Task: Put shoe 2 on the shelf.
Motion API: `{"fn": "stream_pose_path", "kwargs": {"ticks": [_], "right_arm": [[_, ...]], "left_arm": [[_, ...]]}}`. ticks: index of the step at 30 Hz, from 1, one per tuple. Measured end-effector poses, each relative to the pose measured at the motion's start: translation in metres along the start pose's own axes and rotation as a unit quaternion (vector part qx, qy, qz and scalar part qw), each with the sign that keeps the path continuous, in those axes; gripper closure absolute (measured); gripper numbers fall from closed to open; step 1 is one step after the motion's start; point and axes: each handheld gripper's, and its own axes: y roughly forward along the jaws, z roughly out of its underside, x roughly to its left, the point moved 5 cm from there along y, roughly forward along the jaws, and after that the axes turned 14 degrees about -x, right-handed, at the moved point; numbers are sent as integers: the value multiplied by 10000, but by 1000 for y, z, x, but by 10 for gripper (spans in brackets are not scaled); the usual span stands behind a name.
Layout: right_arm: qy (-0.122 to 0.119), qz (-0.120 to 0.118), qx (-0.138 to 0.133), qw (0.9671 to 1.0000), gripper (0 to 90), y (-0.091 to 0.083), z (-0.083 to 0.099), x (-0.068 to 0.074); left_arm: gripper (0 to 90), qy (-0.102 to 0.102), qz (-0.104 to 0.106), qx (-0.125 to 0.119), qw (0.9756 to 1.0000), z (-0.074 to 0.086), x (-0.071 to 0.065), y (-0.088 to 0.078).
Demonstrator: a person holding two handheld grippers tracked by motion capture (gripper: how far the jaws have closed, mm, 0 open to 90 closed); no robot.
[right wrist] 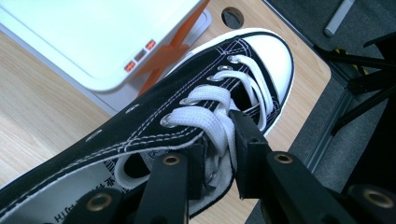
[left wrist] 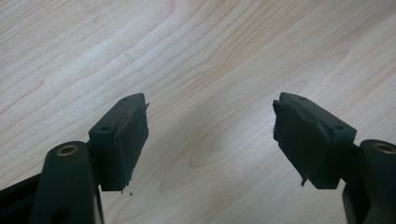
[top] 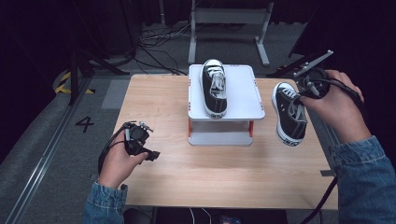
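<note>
Gripping the second shoe (top: 289,114) aloft, right gripper (top: 303,93) nears the stand (top: 243,88); first shoe (top: 214,88) placed; left gripper (top: 152,155) fingers open, empty.

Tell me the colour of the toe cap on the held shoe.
White, on the black shoe; the right gripper view shows it best.

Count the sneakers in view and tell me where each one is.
2. One sneaker lies on top of the white stand at the table's middle. The other sneaker is gripped at its laced part by the right gripper, beside the stand.
</note>
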Motion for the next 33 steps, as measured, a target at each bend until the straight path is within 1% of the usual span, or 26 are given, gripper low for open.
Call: {"fn": "stream_pose_path", "kwargs": {"ticks": [3, 4, 5, 7, 9, 10, 11, 12, 13, 14, 15, 17, 18, 20, 22, 28, 33], "right_arm": [[-2, -43, 14, 10000, 771, 0, -10, -2], [-10, -40, 16, 10000, 771, -1, -13, -3], [-20, -34, 25, 10000, 771, -1, -19, -4], [-75, -16, 29, 10000, 771, -1, -26, -4], [-137, 12, 27, 9999, 771, 1, -32, -4], [-138, 28, 28, 9999, 771, 2, -35, -4], [-202, 38, 16, 9998, 771, 4, -39, -4], [-217, 39, 9, 9998, 771, 5, -42, -3], [-255, 37, 5, 9997, 771, 8, -46, -2], [-277, 48, -10, 9996, 771, 11, -49, -1], [-294, 68, -30, 9995, 771, 14, -53, 0], [-367, 111, -38, 9993, 771, 20, -60, 3], [-426, 114, -39, 9990, 771, 24, -64, 4], [-523, 120, -47, 9985, 771, 31, -72, 8], [-564, 102, -68, 9983, 771, 38, -79, 12], [-734, 48, -228, 9970, 771, 59, -99, 26], [-937, 102, -208, 9953, 772, 77, -112, 35]], "left_arm": [[273, -16, -13, -20, 10000, 1, 1, -1], [273, -8, -18, -7, 10000, 2, 2, -1], [274, -42, -21, 3, 10000, 3, 1, -1], [273, -22, -41, 19, 10000, 7, 2, -1], [274, -86, -91, 31, 9999, 10, 1, -2], [273, -92, -100, 11, 9999, 12, 1, -3], [273, -124, -118, -9, 9999, 14, 1, -4], [272, -170, -151, -34, 9997, 16, 1, -7], [271, -177, -176, -57, 9997, 18, 2, -9], [270, -260, -206, -93, 9994, 20, 2, -10], [268, -283, -225, -116, 9993, 22, 3, -12], [268, -405, -277, -196, 9986, 26, 4, -15], [266, -413, -299, -175, 9985, 28, 6, -17], [264, -483, -329, -232, 9980, 32, 6, -20], [264, -540, -339, -241, 9977, 35, 6, -22], [263, -627, -406, -193, 9970, 44, 10, -27], [265, -623, -408, -194, 9970, 46, 10, -29]]}}
